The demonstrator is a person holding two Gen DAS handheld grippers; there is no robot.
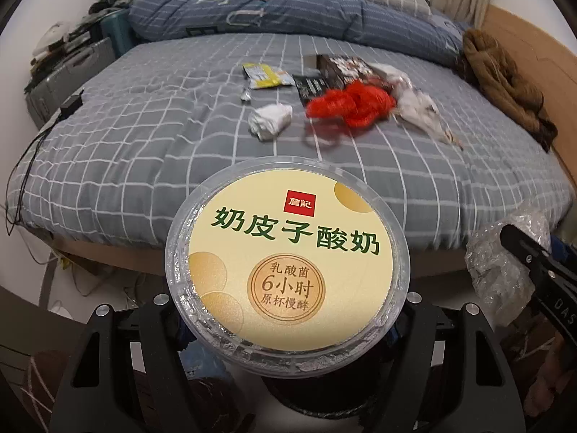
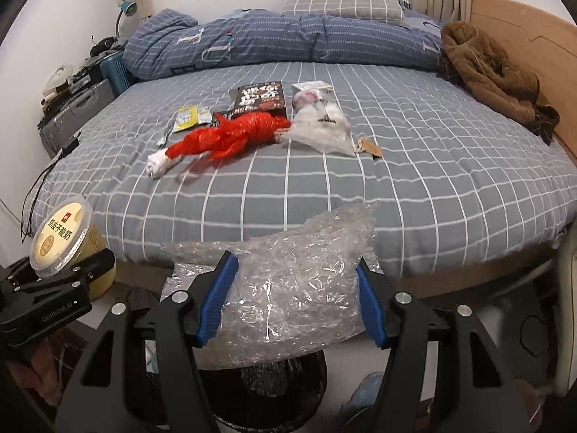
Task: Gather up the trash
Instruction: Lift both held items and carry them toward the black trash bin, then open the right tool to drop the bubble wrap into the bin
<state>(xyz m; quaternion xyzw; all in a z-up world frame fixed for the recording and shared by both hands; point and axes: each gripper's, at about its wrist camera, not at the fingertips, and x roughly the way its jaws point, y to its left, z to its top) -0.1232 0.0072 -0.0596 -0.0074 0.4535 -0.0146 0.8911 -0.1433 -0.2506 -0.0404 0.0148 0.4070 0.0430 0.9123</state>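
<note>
The left gripper (image 1: 288, 310) is pinching a round yogurt tub (image 1: 286, 263), clear lid up, its cream label facing the camera; the fingers are pressing on its sides. What is inside the tub cannot be told. The right gripper (image 2: 295, 299) is squeezing a crumpled wad of clear bubble wrap (image 2: 288, 288) between its blue pads (image 2: 220, 296). Both are hanging just off the near edge of the bed (image 2: 432, 187), over a dark bin (image 2: 267, 393) lined with a black bag, and nothing can be made out in it. Up on the grey checked sheet more trash is waiting: a red plastic bag (image 2: 234, 137), a white tissue ball (image 1: 270, 121), a yellow wrapper (image 1: 265, 75), a black box (image 2: 261, 99) and a clear bag (image 2: 321, 126). A blue duvet (image 2: 281, 39) is bunching by the far wall and a brown coat (image 2: 494, 75) is lying at the wooden headboard.
</note>
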